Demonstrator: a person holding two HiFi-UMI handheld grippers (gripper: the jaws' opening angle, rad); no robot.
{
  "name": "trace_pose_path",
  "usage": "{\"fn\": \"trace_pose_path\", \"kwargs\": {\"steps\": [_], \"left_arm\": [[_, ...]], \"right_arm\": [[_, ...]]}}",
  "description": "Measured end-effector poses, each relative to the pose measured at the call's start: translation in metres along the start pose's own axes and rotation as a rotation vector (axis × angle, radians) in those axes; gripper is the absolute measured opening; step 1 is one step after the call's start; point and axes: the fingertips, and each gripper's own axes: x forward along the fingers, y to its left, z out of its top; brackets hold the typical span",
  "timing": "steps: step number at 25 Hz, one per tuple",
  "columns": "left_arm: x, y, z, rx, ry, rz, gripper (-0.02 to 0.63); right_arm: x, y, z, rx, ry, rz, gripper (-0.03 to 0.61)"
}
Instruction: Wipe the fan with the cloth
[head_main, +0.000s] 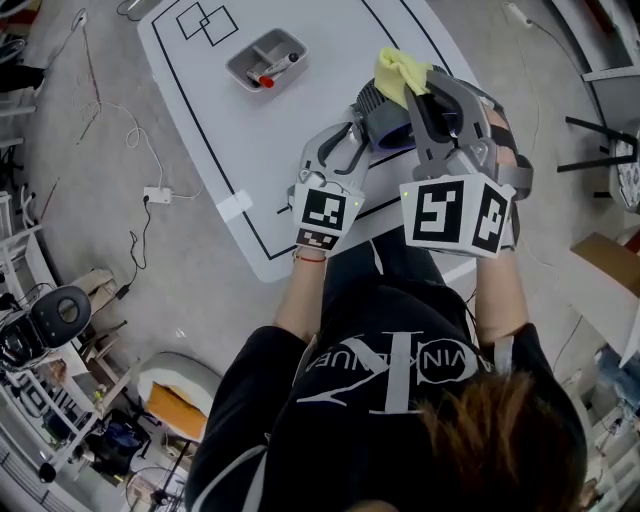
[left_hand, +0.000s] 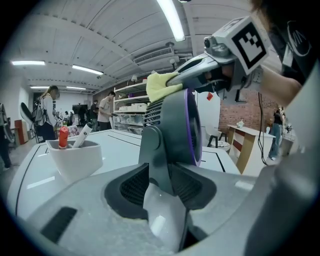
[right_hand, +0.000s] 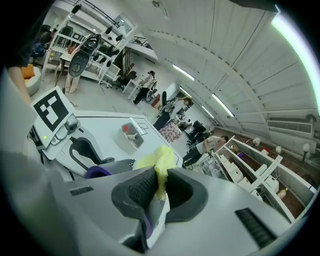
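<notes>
A grey fan with a purple ring stands upright on the white table. My left gripper reaches to it from the left. In the left gripper view the fan's grey stand sits between the dark pads, which press on it; left gripper. A yellow cloth lies on top of the fan, pinched in my right gripper. In the right gripper view the cloth sticks up out of the closed jaws of the right gripper, just above the fan.
A grey tray holding a red-capped marker sits on the table farther back left. Black lines mark the tabletop. A power strip and cables lie on the floor at left. People and shelves stand in the background.
</notes>
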Motion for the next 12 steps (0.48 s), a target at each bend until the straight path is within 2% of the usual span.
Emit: {"fn": "trace_pose_path", "kwargs": {"steps": [6,12], "left_arm": [[-0.002,0.005,-0.004,0.002,0.01,0.009,0.152],[-0.011,0.01,0.001,-0.014,-0.015,-0.01,0.152]], "right_arm": [[0.006,-0.019,-0.026,0.065,0.037,-0.04,0.034],[0.011,-0.028,-0.051,0.082,0.085,-0.057,0.034]]}}
